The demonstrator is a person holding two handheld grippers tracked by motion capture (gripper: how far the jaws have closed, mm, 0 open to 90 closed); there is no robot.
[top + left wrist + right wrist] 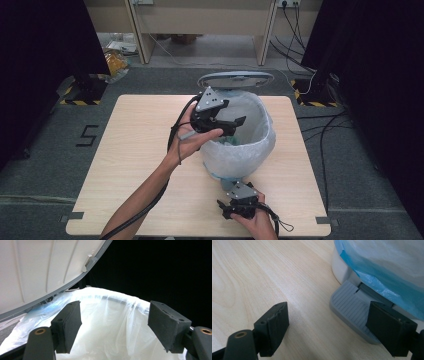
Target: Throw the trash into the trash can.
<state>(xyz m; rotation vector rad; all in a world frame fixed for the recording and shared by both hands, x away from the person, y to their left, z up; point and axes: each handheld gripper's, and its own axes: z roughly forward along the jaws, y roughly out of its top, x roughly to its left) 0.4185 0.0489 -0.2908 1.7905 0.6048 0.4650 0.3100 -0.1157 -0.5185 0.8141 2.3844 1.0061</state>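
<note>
A white pedal bin (pixel 239 142) stands on the wooden table (pixel 130 150), its lid (pixel 235 80) raised and a translucent white liner bag (pixel 260 135) draped over its rim. My left gripper (pixel 231 121) hovers open over the bin's left rim. In the left gripper view its jaws stand wide apart above the bag (pixel 112 322), under the lid's underside (pixel 37 267). My right gripper (pixel 226 206) rests open near the table's front edge, just in front of the bin. In the right gripper view the grey ribbed foot pedal (pixel 352 310) lies by the right fingertip (pixel 387 327), with blue plastic (pixel 372 275) above.
A desk (pixel 205 25) stands beyond the table on the floor, with cables (pixel 320 125) running at the right. Dark curtains flank both sides. Bare tabletop stretches to the left of the bin.
</note>
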